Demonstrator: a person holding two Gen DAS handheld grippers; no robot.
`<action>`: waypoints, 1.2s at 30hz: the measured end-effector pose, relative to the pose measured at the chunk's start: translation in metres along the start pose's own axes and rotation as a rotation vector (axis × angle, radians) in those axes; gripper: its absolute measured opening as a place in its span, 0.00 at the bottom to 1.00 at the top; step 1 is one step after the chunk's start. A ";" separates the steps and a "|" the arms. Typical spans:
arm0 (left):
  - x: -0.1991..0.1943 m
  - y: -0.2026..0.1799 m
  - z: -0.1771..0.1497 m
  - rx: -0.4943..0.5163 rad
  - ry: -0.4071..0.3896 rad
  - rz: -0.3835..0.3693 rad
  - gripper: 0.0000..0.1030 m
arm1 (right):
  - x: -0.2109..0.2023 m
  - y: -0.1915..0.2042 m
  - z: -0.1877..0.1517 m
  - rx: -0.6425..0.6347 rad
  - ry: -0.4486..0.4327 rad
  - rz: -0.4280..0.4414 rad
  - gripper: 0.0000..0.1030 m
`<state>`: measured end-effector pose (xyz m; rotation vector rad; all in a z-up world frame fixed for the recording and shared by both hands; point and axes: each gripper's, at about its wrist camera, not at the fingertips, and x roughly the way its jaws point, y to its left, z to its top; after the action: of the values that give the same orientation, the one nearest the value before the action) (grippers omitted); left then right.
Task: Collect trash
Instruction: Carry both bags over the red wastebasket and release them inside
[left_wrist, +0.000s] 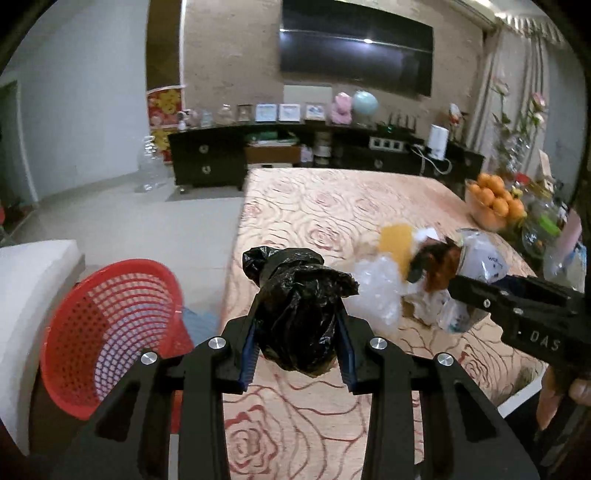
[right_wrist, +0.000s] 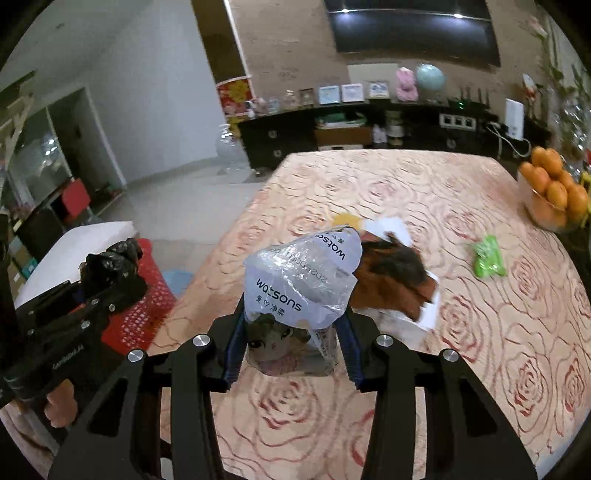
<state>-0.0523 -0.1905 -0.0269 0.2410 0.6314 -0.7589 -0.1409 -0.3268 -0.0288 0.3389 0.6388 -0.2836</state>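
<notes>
My left gripper is shut on a crumpled black plastic bag, held above the table's left edge, to the right of the red mesh basket. It also shows in the right wrist view, in front of the basket. My right gripper is shut on a clear Watsons wrapper, above the table. Behind it lie a brown wrapper, white paper, a yellow piece and a green wrapper. The left wrist view shows the right gripper with the wrapper beside clear plastic.
The table wears a rose-patterned cloth. A bowl of oranges stands at its far right edge. A white cushion sits behind the basket. A dark cabinet lines the far wall, with a large clear bottle on the floor.
</notes>
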 end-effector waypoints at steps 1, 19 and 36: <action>-0.002 0.005 0.001 -0.006 -0.006 0.017 0.33 | 0.000 0.004 0.002 -0.008 -0.002 0.007 0.42; -0.037 0.098 0.015 -0.097 -0.046 0.273 0.33 | 0.025 0.105 0.057 -0.187 -0.013 0.138 0.42; -0.035 0.193 0.008 -0.240 0.026 0.352 0.33 | 0.100 0.197 0.065 -0.315 0.120 0.312 0.42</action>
<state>0.0676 -0.0371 -0.0027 0.1359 0.6759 -0.3385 0.0407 -0.1893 0.0016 0.1488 0.7255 0.1369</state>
